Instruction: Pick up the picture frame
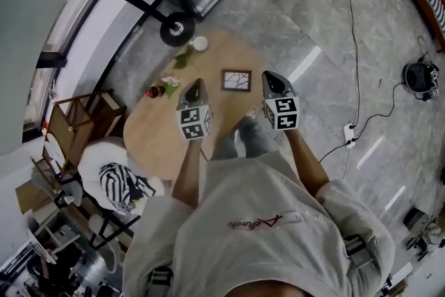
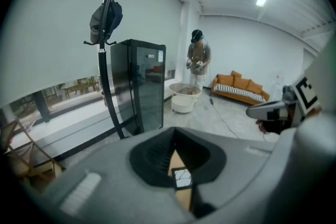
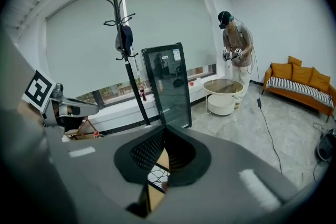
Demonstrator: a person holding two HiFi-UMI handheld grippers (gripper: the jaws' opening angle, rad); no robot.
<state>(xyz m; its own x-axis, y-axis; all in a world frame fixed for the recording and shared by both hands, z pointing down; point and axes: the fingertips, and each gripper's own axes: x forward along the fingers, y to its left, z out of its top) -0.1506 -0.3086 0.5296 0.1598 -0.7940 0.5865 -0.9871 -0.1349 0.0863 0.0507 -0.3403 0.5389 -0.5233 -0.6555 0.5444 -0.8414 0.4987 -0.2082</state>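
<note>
A small dark picture frame (image 1: 236, 80) lies flat on a pale wooden table (image 1: 156, 139). The left gripper (image 1: 195, 85) hangs above the frame's left side and the right gripper (image 1: 273, 78) above its right side. Neither touches the frame. Both grippers' jaws are closed together and hold nothing.

Red cursive lettering (image 1: 255, 222) crosses the back of the person's grey shirt (image 1: 278, 184), too skewed to read. Black-and-white square markers (image 1: 195, 123), bearing no words, face the left gripper (image 1: 195, 85) and right gripper (image 1: 273, 77) cubes. A white label (image 3: 179, 54) on the glass-door cabinet (image 3: 169, 86) is illegible.
</note>
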